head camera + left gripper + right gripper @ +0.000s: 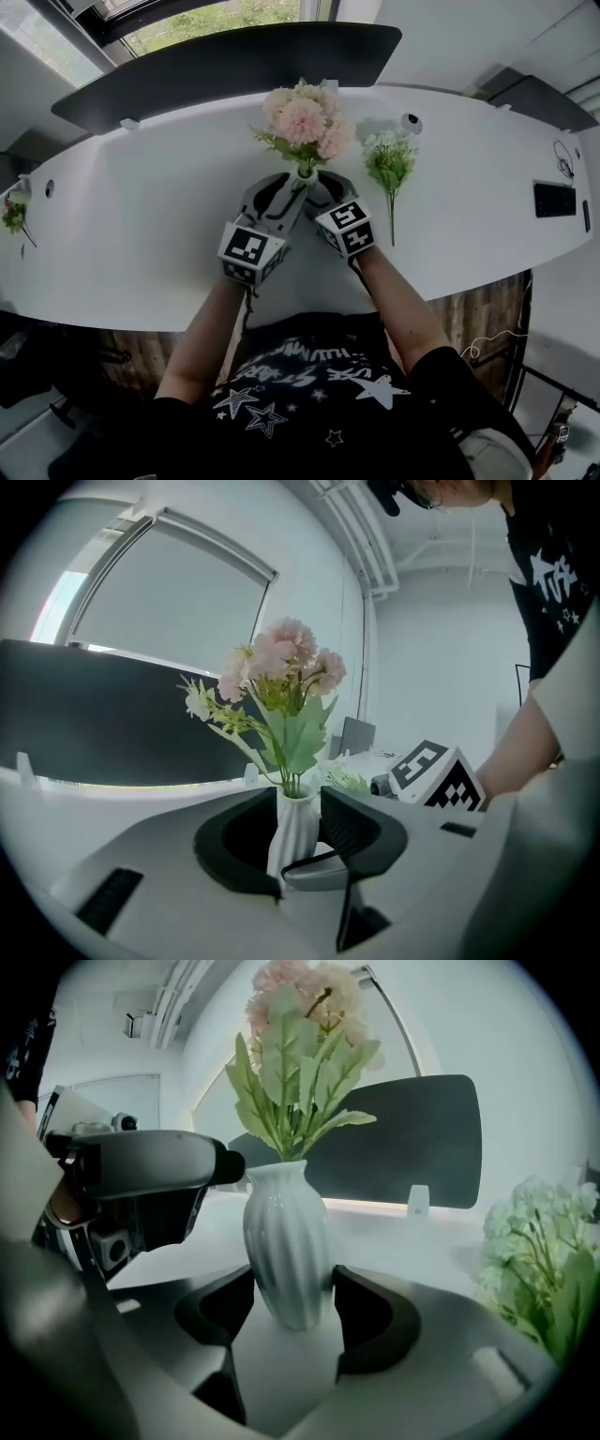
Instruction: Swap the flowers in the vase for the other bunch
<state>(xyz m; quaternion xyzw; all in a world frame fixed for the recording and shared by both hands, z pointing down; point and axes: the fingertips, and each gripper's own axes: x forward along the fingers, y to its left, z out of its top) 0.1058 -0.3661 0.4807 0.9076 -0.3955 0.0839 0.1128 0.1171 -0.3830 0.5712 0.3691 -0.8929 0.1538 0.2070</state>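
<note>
A white ribbed vase (286,1241) stands mid-table and holds the pink bunch (305,120) upright. My right gripper (292,1312) is shut on the vase's lower body, both pads against its sides. My left gripper (298,832) comes in from the left at the level of the vase neck (296,817). Its jaws stand open on either side of the neck and nothing is pinched. The other bunch (389,161), pale green and white, lies flat on the table to the right of the vase, and it also shows in the right gripper view (539,1251).
A dark curved screen (225,66) runs along the table's far edge. A small white round device (411,123) sits behind the lying bunch. A black device (553,199) lies at the far right and a small green sprig (14,216) at the far left.
</note>
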